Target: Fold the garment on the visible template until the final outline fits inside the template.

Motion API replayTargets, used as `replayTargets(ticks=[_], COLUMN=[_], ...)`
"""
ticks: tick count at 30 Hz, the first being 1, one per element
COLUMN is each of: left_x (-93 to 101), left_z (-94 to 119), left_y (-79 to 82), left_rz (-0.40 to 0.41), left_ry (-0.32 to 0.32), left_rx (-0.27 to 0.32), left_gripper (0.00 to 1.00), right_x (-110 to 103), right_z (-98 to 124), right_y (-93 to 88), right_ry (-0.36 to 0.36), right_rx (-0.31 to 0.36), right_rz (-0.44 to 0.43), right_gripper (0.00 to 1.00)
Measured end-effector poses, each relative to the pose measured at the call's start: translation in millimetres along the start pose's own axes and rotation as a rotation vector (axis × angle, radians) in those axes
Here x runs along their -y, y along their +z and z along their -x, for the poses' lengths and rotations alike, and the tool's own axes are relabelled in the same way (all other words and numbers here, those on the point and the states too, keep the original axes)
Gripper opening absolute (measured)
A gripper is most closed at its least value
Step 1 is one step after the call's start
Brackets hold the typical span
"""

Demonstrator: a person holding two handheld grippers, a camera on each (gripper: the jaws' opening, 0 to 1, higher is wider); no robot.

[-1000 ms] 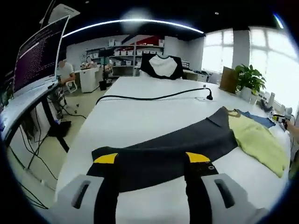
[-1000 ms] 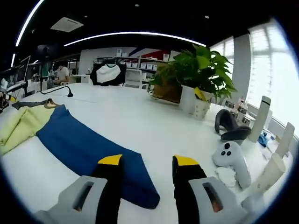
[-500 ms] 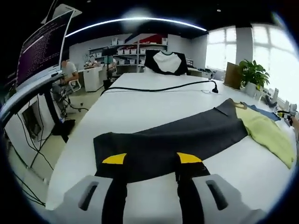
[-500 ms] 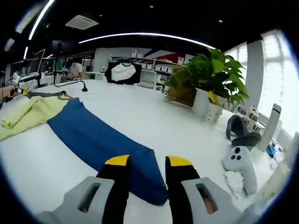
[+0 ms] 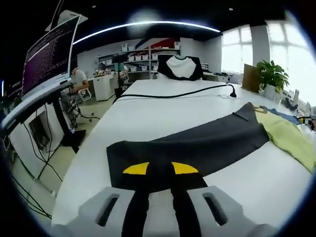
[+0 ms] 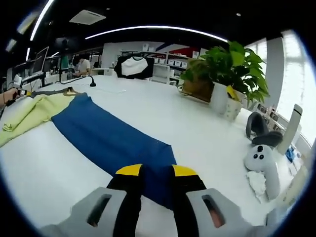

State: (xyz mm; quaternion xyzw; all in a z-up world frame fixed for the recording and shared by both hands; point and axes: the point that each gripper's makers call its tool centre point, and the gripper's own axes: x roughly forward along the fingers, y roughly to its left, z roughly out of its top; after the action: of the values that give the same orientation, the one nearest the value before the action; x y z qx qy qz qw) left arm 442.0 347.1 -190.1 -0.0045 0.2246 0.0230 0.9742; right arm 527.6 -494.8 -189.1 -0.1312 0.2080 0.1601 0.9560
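Observation:
A long-sleeved garment lies spread flat on the white table (image 5: 148, 118). It has a dark grey sleeve (image 5: 207, 140), a yellow body (image 5: 291, 138) and a blue sleeve (image 6: 103, 136). In the left gripper view my left gripper (image 5: 160, 170) sits at the cuff end of the dark sleeve, jaws drawn close together on the cloth. In the right gripper view my right gripper (image 6: 157, 173) sits at the end of the blue sleeve, jaws pinched in with blue cloth between them. The yellow body (image 6: 29, 116) lies at the far left there.
A black cable (image 5: 173, 94) crosses the table beyond the garment. A potted plant (image 6: 232, 64), a white controller (image 6: 261, 158), a headset (image 6: 259, 131) and a bottle (image 6: 294, 128) stand to the right of the blue sleeve. A monitor (image 5: 49, 54) stands off the table's left edge.
Both pairs of jaws have narrowed steadily from wide apart to close together, each over its sleeve end. Both cameras moved slightly forward over the cloth.

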Motion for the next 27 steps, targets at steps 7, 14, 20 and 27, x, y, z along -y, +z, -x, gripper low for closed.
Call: replayTargets(ticks=[7,14,20,27], left_x=[-2.6,0.6,0.9,3.1], left_z=[1.2,5.1,11.1,17.7], left_y=[-1.0,-3.1,-6.3,-9.4], left_rz=[0.04,0.012,0.019,0.011], left_ry=[0.01,0.002,-0.009,-0.013], left_rx=[0.014,0.015,0.019,0.011], left_gripper=[0.01,0.01,0.01,0.0], right_x=[3.4,19.3,30.8,45.8], right_z=[-1.2,1.2,-3.4,-5.3], right_y=[6.6,17.3,7.0,-3.1], right_ry=[-0.013,-0.076,-0.129,-0.194], right_rx=[0.004,0.051,-0.008,-0.027], right_rz=[0.044,-0.026,-0.069,-0.15], right_gripper=[0.0,0.0,0.0,0.0])
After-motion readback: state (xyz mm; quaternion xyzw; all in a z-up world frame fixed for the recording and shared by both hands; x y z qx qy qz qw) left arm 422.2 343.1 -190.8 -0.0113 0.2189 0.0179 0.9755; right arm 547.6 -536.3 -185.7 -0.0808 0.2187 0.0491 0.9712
